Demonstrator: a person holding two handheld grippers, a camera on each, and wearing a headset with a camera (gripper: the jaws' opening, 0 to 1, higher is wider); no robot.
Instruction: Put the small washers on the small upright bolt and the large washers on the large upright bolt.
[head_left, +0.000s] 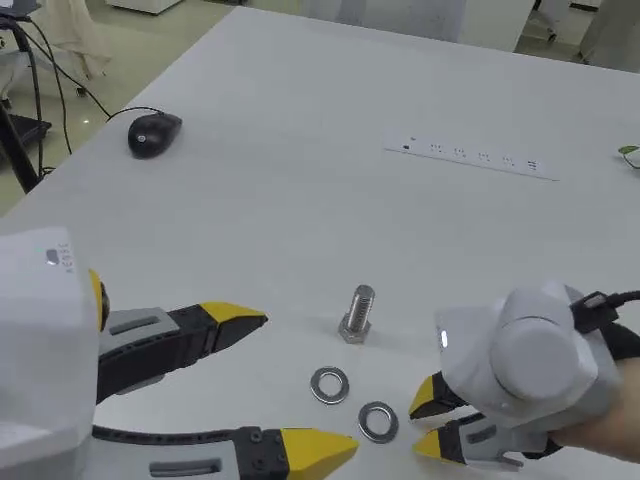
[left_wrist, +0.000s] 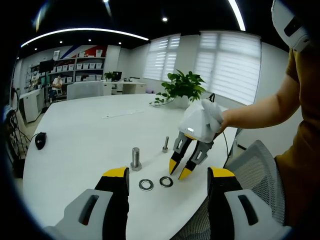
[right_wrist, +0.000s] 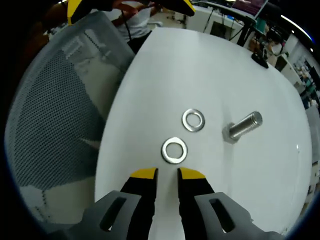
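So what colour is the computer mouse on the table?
The mouse is black, seen best in the head view, near the table's far left edge.

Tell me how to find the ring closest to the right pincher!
Start at the white table and find the bigger bolt standing upright near its front edge. Two flat metal washers lie in front of it. Yours is the one farther from the bolt, just ahead of the right gripper's yellow tips.

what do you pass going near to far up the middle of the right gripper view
right gripper → nearer washer → farther washer → left gripper at the far edge. The bolt stands about level with the farther washer, off to one side, so it is left out.
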